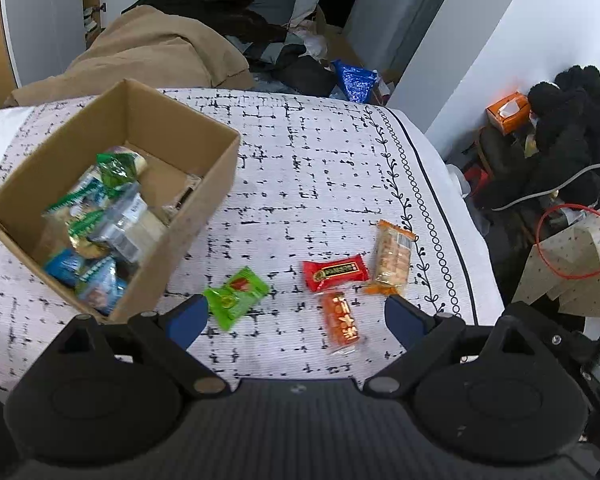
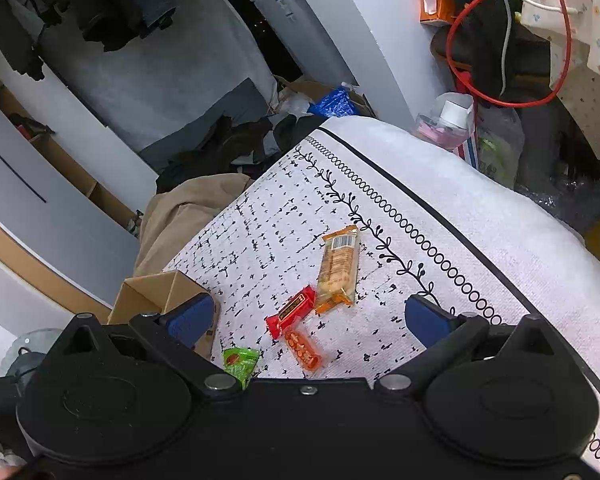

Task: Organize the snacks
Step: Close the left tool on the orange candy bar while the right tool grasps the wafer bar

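cluttered room all round, clothes heaped behind, and a bed under a white patterned cover (image 1: 320,168) carrying everything i work on. both my jaws stand wide with nothing between them. the left gripper (image 1: 296,322) hangs over the near part of the cover, with the green packet (image 1: 236,296) just ahead of its left finger and the small orange packet (image 1: 341,320) lying between the two fingers. the right gripper (image 2: 310,322) looks down on the same cluster from the other side.

beyond the orange one sits the red bar (image 1: 335,274), touching or nearly touching it, and just beside that the long cracker pack (image 1: 394,258). further left stands the cardboard box (image 1: 204,216), already holding a pile of wrapped snacks, so i judge four are left to move.

risks as i see them: the red bar and the small orange packet lie so close that closing on one may drag or pinch the other. the wrappers look slick and flat, so my jaws could skate over them or push them into the soft cover. the box is light and open; a knock on its near wall could shove it along the bed.
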{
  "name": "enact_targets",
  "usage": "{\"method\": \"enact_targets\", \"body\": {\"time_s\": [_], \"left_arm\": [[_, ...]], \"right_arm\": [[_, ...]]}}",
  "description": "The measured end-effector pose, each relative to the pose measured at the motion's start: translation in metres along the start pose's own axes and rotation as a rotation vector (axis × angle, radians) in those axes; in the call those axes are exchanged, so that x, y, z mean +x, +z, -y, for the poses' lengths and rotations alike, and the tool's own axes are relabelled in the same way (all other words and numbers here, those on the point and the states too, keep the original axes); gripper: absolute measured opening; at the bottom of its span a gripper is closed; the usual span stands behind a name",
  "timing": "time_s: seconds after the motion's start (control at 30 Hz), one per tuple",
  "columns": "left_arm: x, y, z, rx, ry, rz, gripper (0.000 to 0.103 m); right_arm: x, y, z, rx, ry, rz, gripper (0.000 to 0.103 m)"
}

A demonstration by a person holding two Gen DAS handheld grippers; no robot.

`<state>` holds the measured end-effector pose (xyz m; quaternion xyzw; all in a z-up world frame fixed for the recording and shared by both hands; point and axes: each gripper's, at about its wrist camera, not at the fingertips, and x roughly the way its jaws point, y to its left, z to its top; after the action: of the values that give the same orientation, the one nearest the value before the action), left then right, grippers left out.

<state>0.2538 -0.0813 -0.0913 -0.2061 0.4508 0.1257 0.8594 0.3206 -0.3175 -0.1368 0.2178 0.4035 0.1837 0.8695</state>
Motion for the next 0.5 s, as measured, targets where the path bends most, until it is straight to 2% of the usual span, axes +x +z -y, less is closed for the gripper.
{"method": "enact_targets", "body": {"time_s": [0.2, 0.37, 0.5], "left_arm": [[0.015, -0.004, 0.006, -0.016, -0.018, -0.010, 0.091], [0.030, -0.008, 0.010, -0.018, -0.030, -0.033, 0.086], [0.046, -0.011, 0.012, -0.034, -0.036, -0.062, 0.077]], "right_arm": [[0.000, 0.003, 0.008, 0.030, 0.006, 0.031, 0.102], [0.009, 0.004, 0.011, 0.042, -0.008, 0.031, 0.092], [0.019, 0.004, 0.011, 0.042, -0.013, 0.009, 0.084]]}}
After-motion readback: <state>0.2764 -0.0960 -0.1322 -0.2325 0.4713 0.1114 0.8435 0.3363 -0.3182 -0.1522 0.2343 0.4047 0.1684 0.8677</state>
